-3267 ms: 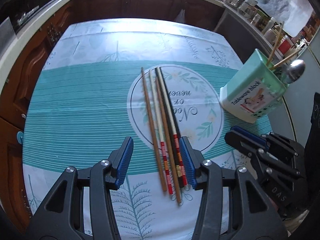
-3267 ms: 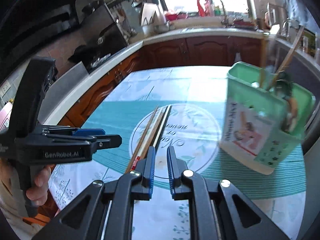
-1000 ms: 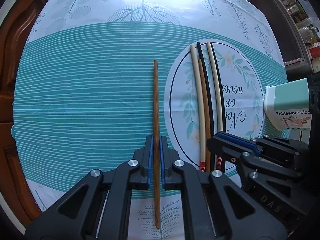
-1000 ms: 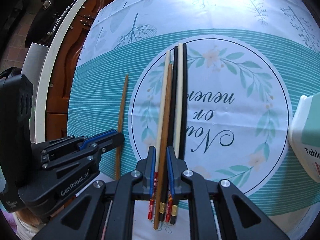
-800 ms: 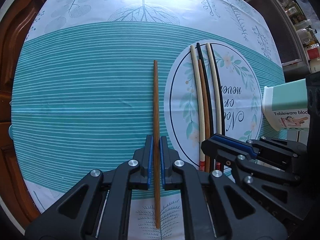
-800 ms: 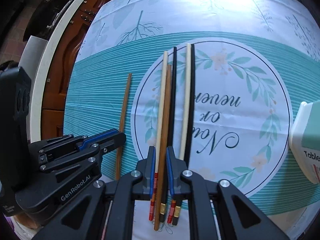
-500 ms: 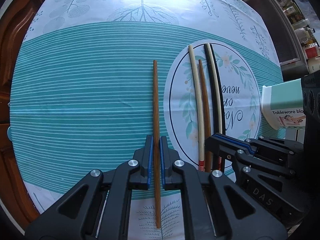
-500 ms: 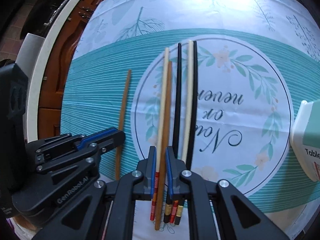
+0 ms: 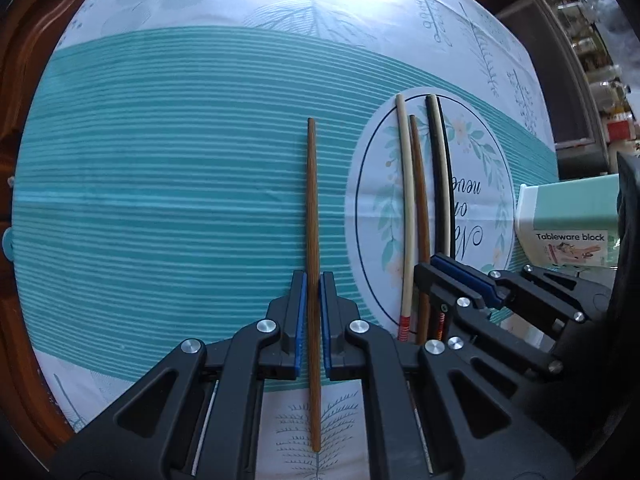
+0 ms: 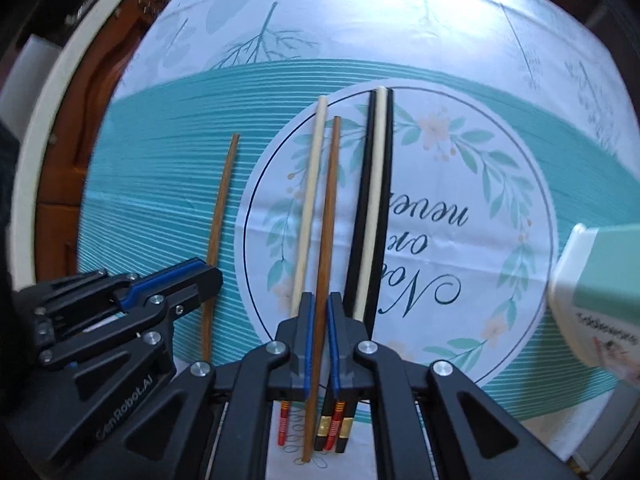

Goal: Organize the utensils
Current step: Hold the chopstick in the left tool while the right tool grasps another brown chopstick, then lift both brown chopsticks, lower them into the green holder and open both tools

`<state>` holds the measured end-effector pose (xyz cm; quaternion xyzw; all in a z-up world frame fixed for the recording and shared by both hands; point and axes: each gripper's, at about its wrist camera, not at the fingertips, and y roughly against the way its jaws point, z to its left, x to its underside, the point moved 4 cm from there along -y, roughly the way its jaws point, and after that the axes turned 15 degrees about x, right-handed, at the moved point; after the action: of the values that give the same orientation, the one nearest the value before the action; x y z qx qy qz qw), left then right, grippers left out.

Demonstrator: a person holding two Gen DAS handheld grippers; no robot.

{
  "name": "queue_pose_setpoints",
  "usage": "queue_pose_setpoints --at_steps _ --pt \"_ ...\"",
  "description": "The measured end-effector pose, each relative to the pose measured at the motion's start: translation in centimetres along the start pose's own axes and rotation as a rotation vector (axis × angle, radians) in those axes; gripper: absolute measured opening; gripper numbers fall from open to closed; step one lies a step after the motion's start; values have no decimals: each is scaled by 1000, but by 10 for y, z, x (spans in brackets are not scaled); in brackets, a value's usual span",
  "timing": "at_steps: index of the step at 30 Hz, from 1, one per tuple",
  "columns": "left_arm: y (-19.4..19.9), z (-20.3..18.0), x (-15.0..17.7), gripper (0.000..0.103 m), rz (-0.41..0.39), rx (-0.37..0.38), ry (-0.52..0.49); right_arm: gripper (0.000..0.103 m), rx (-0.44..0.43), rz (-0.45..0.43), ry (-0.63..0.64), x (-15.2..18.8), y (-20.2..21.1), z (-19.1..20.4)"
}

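A: Where do your 2 grips stand?

B: Your left gripper (image 9: 313, 312) clamps the lone brown chopstick (image 9: 312, 216) at frame centre; your right gripper (image 10: 319, 340) pinches its brown mate (image 10: 327, 216) among the other chopsticks on the tabletop (image 9: 160, 200).

A: Next?

B: Probably pair them, then carry both to the green tableware block (image 9: 568, 220) at right.

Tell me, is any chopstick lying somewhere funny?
Yes. One brown chopstick lies alone on the teal stripes, between the left gripper's jaws, away from the others. Its brown partner sits among the cream and black ones inside the printed circle, between the right gripper's jaws.
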<state>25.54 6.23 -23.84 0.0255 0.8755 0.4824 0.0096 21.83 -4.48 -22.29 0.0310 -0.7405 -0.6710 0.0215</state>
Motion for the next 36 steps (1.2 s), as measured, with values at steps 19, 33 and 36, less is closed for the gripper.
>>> queue_pose_setpoints --at_steps 19,33,36 --pt "16 -2 27 4 -24 -48 -29 6 -58 -14 54 14 1 -8" --pt "101 -124 52 4 -408 106 -347 6 -307 -414 -77 70 79 -72" --pt "123 -159 58 4 -518 129 -444 6 -308 -566 -112 89 107 -81"
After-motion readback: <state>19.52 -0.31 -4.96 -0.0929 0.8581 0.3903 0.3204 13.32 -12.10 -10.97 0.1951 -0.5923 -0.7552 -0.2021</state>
